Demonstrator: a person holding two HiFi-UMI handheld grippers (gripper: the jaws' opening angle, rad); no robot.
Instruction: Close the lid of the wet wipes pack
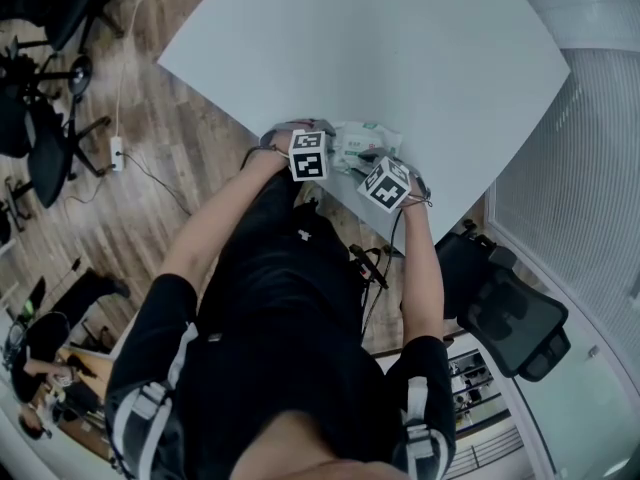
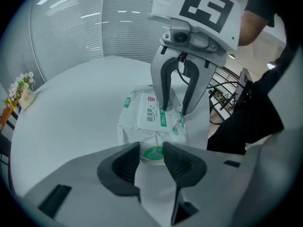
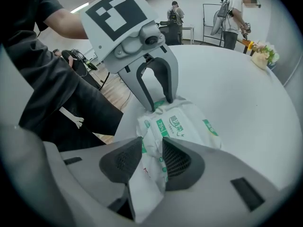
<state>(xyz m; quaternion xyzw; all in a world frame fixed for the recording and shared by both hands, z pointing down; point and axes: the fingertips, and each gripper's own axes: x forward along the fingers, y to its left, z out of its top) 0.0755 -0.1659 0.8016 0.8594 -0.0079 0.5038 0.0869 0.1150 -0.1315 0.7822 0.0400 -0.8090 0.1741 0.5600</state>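
White table (image 1: 400,58) spans 12 to 2 o'clock in the head view. Wood-plank floor (image 1: 170,198) lies at 9 o'clock, bearing black office chairs (image 1: 50,118) and a power strip (image 1: 117,153). Another black chair (image 1: 510,313) stands at 4 o'clock. Slatted blinds (image 1: 585,168) at 3 o'clock. Ceiling strip light (image 3: 80,7) lit.

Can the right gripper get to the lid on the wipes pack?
Probably yes. The right gripper stands at one end of the wipes pack, fingers apart around it, and nothing covers the lid on top. The left gripper only pinches the other end.
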